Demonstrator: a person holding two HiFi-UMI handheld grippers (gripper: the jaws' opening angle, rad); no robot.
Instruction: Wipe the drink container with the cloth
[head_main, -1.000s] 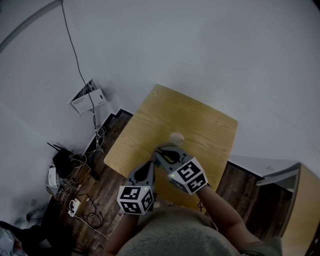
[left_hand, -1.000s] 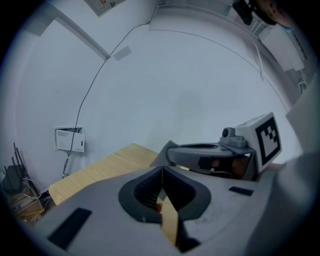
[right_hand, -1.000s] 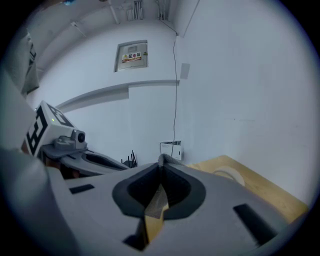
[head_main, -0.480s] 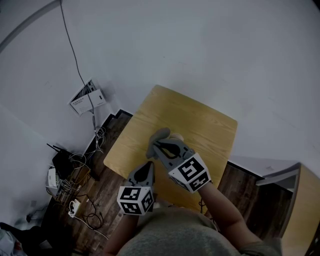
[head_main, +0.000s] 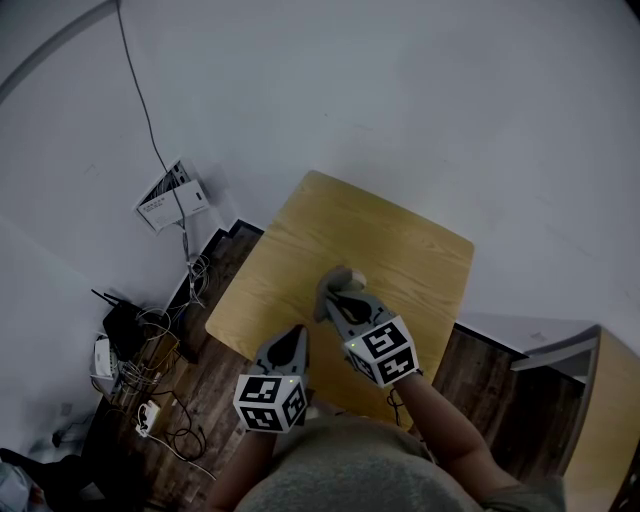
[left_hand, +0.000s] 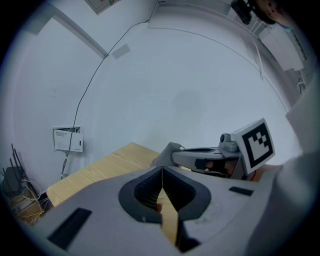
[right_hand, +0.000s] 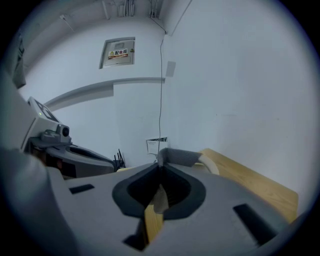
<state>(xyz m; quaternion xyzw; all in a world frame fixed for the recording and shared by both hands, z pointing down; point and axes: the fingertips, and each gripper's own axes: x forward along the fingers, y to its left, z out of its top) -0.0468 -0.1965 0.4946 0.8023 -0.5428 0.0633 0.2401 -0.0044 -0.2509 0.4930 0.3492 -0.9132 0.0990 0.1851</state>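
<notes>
noting grey cloth (right_hand: 180, 156) clamped in right gripper (right_hand: 160, 167): jaws pressing together on it, a fold bunching out just past the tips.

locating drink container (head_main: 355, 279) near the middle of the table (head_main: 400, 235), a little toward the near edge. showing only a pale round top in the head view, so reading it as standing upright, long axis vertical; height not readable.

key relation: lying just beyond the cloth and slightly right of the jaw line in the right gripper view, pale rim curving out from behind the grey fold. looking like cloth against rim, contact not confirmable. placing the cloth between tool and container, so judging the coming stroke as a short push forward and around the rim, not a reach.

noting left gripper (left_hand: 162, 172) hovering by the table's near-left edge, jaws meeting in a closed line with nothing caught between them. sitting short of the container and pointing roughly toward it, with the right gripper crossing ahead and to the right in the left gripper view.

judging the right gripper as the nearer one and the one doing the wiping. treating the left as candidate for steadying the container, needing to open first.

watching for: container sliding or tipping toward the far-right edge under a one-sided push with nothing bracing it.
</notes>
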